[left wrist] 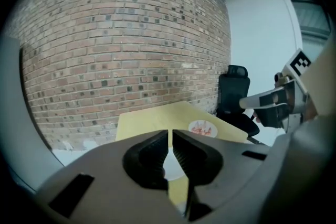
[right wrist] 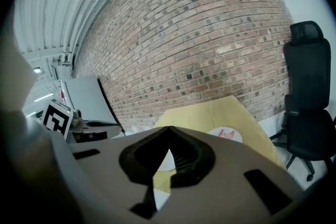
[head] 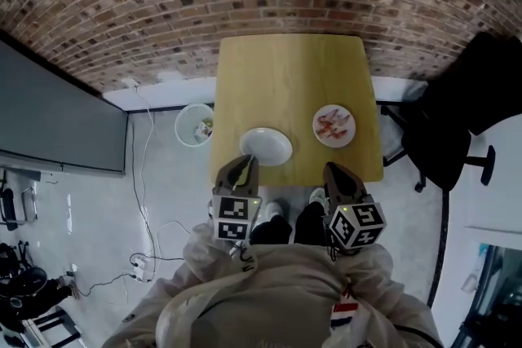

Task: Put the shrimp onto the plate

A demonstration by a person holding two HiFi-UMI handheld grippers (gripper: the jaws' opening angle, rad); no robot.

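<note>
Our left gripper [left wrist: 170, 137] has its jaws drawn together to a thin slit, and nothing sits between the pads. Our right gripper [right wrist: 167, 131] has its tips meeting, and it too carries nothing. In the head view both hang close to our body, short of the near edge of the table [head: 285, 77] and touching nothing on it.

Just past the left gripper, close to that near edge, sits a bare white plate [head: 266, 146]. Further right and a little deeper is a second plate [head: 318, 131], and the shrimp [head: 334, 125] lie on it as reddish pieces. They are too small from this height for us to count, or to say whether any overhangs the rim.

So the shrimp do rest on a plate. This fits two stages. Either that is the dish they were meant for and we are drawing clear, or it is the dish they come from and the bare plate awaits them. The pictures do not settle which.

In either case, doing this well means keeping both grippers high and clear of the table edge. The white plate is nearest the lip and, we judge, the easiest thing to nudge off.
</note>
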